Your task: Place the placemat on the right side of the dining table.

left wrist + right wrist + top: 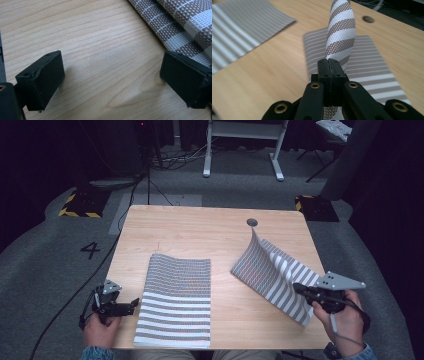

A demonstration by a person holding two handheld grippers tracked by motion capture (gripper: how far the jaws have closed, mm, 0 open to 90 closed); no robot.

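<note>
Grey carpet floor (45, 255), white desk frame (245, 140), dark surroundings

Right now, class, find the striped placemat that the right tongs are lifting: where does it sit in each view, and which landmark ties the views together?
High view: the lifted placemat is right of centre, curling up from the right tongs.
Left gripper view: the cloth at top right is a striped mat; which one, I cannot tell.
Right gripper view: it rises at centre from the shut tongs.
Shared landmark: the round table hole.
</note>
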